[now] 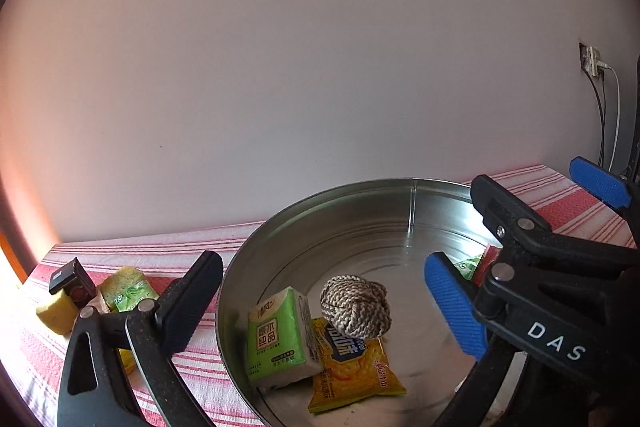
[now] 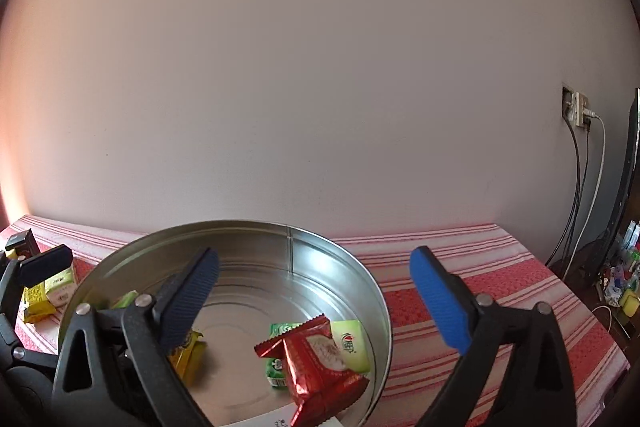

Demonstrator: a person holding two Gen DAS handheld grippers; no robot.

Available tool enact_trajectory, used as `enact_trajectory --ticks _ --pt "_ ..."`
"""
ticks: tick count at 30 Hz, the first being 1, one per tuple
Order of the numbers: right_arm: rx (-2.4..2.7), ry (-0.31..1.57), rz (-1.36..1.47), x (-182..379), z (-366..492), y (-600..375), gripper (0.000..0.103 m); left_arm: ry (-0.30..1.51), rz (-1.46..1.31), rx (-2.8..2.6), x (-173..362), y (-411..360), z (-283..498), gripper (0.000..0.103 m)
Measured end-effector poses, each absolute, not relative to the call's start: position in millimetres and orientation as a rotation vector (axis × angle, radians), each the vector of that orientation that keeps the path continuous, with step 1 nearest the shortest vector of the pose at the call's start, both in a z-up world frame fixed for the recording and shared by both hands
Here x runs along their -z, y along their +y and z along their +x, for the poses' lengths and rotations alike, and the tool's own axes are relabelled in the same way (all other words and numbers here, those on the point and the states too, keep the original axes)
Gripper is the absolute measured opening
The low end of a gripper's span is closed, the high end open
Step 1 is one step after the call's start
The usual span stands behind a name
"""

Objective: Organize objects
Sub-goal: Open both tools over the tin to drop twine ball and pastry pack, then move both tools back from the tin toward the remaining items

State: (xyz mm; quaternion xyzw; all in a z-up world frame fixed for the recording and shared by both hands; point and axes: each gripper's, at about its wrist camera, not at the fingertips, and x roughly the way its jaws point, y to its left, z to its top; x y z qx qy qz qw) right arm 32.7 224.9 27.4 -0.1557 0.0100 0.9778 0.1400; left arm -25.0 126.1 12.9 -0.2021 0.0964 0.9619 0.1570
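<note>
A round metal tray (image 1: 360,203) sits on a red-and-white striped cloth (image 1: 132,251). In it lie a green tissue pack (image 1: 276,339), a yellow cracker packet (image 1: 352,375) and a grey rope ball (image 1: 356,307). My left gripper (image 1: 320,303) is open and empty above the tray's left part. The right wrist view shows the same tray (image 2: 320,239) with a red snack packet (image 2: 320,359) and green packets (image 2: 352,343) in its right part. My right gripper (image 2: 316,303) is open and empty above them; it also shows in the left wrist view (image 1: 532,211).
On the cloth left of the tray lie a yellow-green packet (image 1: 128,287), a small black-capped item (image 1: 68,279) and a yellow block (image 1: 56,311). A wall socket with cables (image 2: 578,111) is at the right. Clutter stands beyond the table's right edge (image 2: 624,287).
</note>
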Motion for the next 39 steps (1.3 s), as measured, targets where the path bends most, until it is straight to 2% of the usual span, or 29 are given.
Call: enact_trajectory --ticks 1,7,14,21,39 --pt "-2.819 0.034 -0.429 -29.4 33.8 232.2 0.103 0.274 -0.589 -2.744 -12.5 124.0 -25.0 0.102" --pt "-2.807 0.121 -0.409 -33.1 39.9 231.0 0.103 0.174 -0.644 -2.754 -12.4 87.0 -29.1 0.102" --pt "-2.780 0.222 -0.354 -31.8 42.4 242.7 0.103 0.142 -0.572 -2.853 -19.8 60.2 -8.2 0.102" --pt "-2.670 0.146 -0.059 -31.7 63.1 236.1 0.103 0.109 -0.527 -2.937 -25.9 33.8 -8.1 0.102" --pt "-2.554 0.268 -0.068 -33.3 85.8 229.7 0.103 0.110 -0.562 -2.953 -0.7 1.2 -13.4 0.102"
